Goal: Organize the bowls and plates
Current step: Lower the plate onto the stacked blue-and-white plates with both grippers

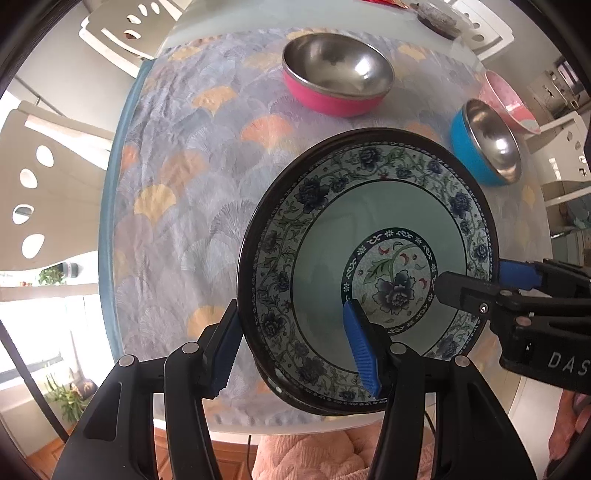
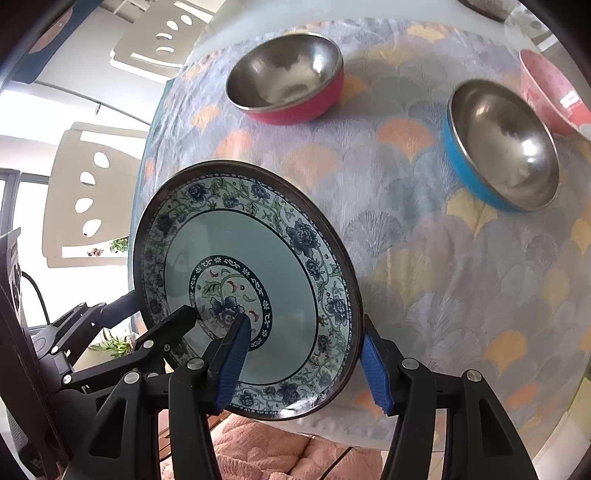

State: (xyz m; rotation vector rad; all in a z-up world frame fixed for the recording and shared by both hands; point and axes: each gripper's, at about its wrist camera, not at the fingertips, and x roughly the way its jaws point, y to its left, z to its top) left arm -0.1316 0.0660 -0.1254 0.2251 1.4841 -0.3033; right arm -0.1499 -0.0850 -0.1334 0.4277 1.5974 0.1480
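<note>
Left edge: in the left wrist view we see the bench (image 1: 192, 44) with its patterned cloth (image 1: 177, 192) ending in a blue hem; beyond it stand pale chairs (image 1: 40, 177).
Left tongs: our left tongs (image 1: 295, 347) grip the plate (image 1: 373, 225) by its near-left rim, one blue pad under the rim, the other inside the dish.
Plate: it is held tilted above the near part of the bench, its lower edge out past the bench edge over pink fabric (image 1: 314, 458).
Right tongs: our right tongs (image 2: 303, 362) clamp the plate's opposite rim the same way.
Open room: we see bare cloth between the plate and the bowls.
Bowls: a pink bowl (image 1: 336, 74) sits far centre, a blue bowl (image 1: 487, 144) far right, well apart from each other.
Right edge: a pink patterned bowl (image 2: 554, 92) just beyond the blue one is cut off by the frame.
Hard to make out: a dark round thing (image 1: 439, 18) at the far end is blurred.
</note>
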